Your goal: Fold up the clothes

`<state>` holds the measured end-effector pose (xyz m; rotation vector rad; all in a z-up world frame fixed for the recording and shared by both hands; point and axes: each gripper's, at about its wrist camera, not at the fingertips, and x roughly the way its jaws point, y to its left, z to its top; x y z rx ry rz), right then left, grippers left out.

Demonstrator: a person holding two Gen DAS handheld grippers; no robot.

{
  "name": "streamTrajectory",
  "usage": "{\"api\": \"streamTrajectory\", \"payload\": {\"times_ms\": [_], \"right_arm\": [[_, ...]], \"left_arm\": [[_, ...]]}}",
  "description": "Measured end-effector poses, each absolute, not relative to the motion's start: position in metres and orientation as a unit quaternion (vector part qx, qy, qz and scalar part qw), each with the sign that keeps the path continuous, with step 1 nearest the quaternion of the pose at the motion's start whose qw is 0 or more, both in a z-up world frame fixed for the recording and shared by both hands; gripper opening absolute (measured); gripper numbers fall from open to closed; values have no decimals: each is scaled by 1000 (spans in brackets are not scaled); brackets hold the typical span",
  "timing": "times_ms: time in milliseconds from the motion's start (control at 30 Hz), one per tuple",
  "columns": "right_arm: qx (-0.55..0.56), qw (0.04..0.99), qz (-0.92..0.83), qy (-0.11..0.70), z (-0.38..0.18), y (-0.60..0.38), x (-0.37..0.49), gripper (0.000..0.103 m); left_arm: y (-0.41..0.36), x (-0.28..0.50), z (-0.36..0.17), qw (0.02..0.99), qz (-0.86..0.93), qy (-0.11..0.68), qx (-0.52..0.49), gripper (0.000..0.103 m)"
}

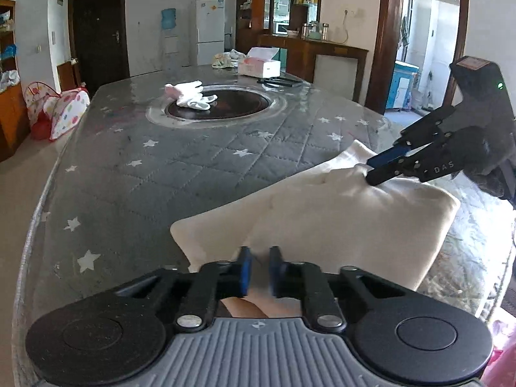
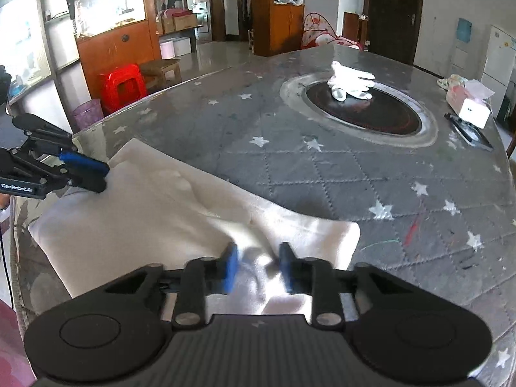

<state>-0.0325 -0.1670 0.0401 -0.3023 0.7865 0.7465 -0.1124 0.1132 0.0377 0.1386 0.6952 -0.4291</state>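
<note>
A cream-white garment [image 1: 338,219] lies folded at the near edge of the grey star-patterned table cover [image 1: 154,167]; it also shows in the right wrist view [image 2: 154,213]. My left gripper [image 1: 258,269] is over the garment's near edge, its blue pads a narrow gap apart with cloth between them. From the right wrist view the left gripper [image 2: 96,177] pinches the garment's far left corner. My right gripper [image 2: 258,266] has its pads wider apart with bunched cloth between them. In the left wrist view the right gripper [image 1: 371,171] closes on a raised fold.
White gloves [image 1: 193,95] lie on the dark round inset [image 1: 225,104] at the table's middle. A tissue box [image 1: 259,64] and a dark flat object [image 1: 280,81] sit at the far side. A red stool [image 2: 124,85] and a purple bin [image 2: 87,113] stand beyond the table edge.
</note>
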Motion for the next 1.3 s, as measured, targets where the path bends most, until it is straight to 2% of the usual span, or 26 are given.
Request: {"api": "streamTrajectory", "payload": {"times_ms": [33, 100, 167, 200, 267, 300, 333, 367, 433, 567, 667, 700, 733, 767, 833, 1200, 1300], "right_arm": [[-143, 847, 353, 371, 40, -167, -33, 8], [-142, 849, 351, 368, 41, -168, -36, 8], [-141, 850, 349, 368, 41, -169, -37, 7], [-141, 850, 349, 368, 41, -169, -36, 7], [-136, 850, 349, 371, 41, -170, -35, 11], [-132, 850, 349, 371, 41, -170, -34, 13], [-129, 850, 351, 371, 41, -171, -33, 21], [-127, 849, 355, 371, 42, -172, -33, 26], [-128, 848, 354, 373, 40, -171, -32, 28], [-125, 848, 353, 376, 36, -170, -30, 32], [-126, 849, 353, 373, 36, -167, -30, 32], [-130, 849, 354, 370, 36, -166, -31, 32], [-135, 849, 355, 368, 35, -166, -33, 26], [-139, 848, 358, 366, 36, -165, -35, 12], [-149, 851, 353, 360, 38, -162, -39, 5], [-179, 890, 338, 247, 99, -157, -63, 3], [-174, 903, 325, 220, 109, -151, -53, 3]], "left_arm": [[113, -114, 39, 917, -209, 332, 70, 7], [114, -118, 41, 921, -210, 319, 74, 7], [112, -118, 43, 925, -197, 315, 82, 16], [111, -118, 44, 927, -190, 313, 87, 21], [113, -113, 44, 927, -189, 315, 80, 49], [113, -111, 43, 926, -190, 316, 76, 52], [113, -109, 42, 925, -192, 318, 75, 53], [113, -107, 41, 924, -196, 319, 77, 53], [109, -106, 39, 921, -207, 318, 90, 51], [102, -105, 33, 914, -223, 319, 113, 21], [100, -108, 31, 914, -229, 314, 118, 12], [100, -109, 32, 915, -228, 311, 119, 11], [99, -111, 34, 918, -224, 306, 121, 10], [100, -113, 36, 920, -222, 300, 121, 10], [101, -119, 44, 926, -215, 286, 120, 10], [101, -130, 91, 952, -175, 202, 147, 9], [98, -115, 88, 958, -145, 187, 159, 9]]}}
